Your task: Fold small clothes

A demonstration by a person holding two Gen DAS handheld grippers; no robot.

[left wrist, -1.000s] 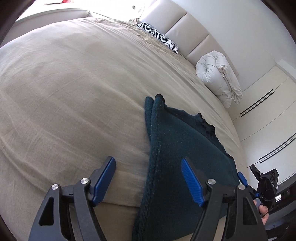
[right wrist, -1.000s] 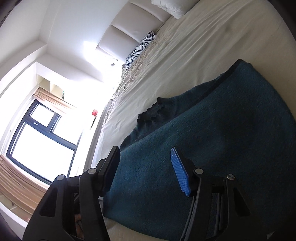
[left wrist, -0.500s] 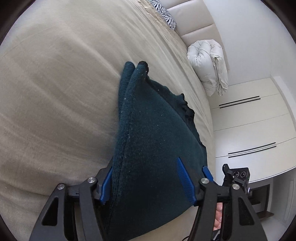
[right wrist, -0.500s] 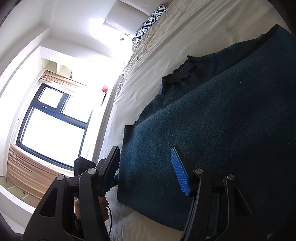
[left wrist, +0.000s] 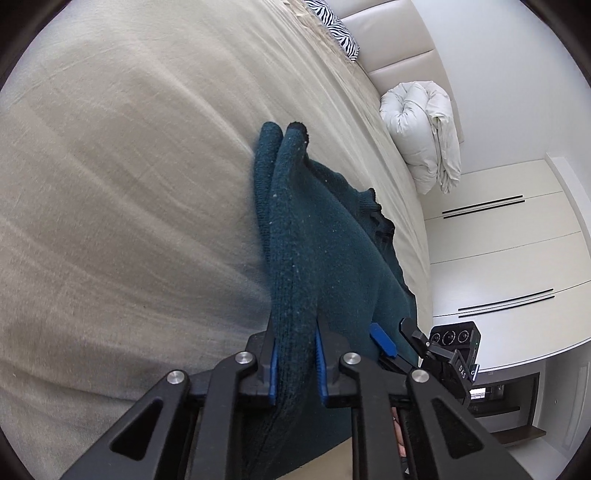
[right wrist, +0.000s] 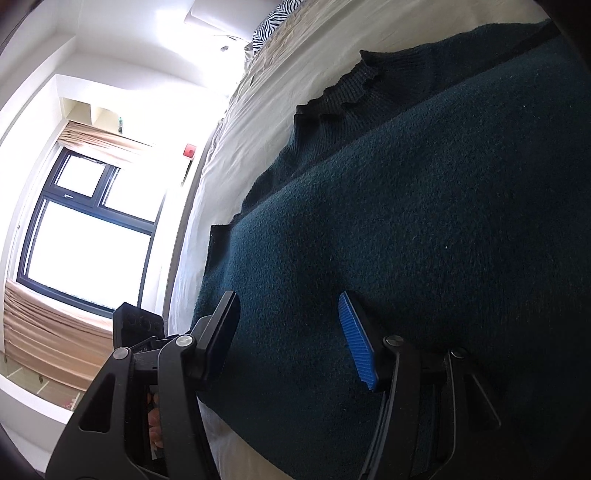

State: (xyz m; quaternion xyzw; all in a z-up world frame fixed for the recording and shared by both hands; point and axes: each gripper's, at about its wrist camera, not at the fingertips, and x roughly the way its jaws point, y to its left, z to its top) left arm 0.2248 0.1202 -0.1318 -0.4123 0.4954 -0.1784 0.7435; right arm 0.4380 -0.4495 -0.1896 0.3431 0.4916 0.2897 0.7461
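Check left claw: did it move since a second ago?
Yes. The left claw went forward onto the sweater edge and shut on it; the white duvet roll at the headboard now sits closer in that view.

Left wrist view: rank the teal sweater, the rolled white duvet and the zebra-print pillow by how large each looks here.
1. Teal sweater, largest, though it lies nearest the camera.
2. Rolled white duvet.
3. Zebra-print pillow, smallest, but farthest away and partly cut off, so its true size is unsure.
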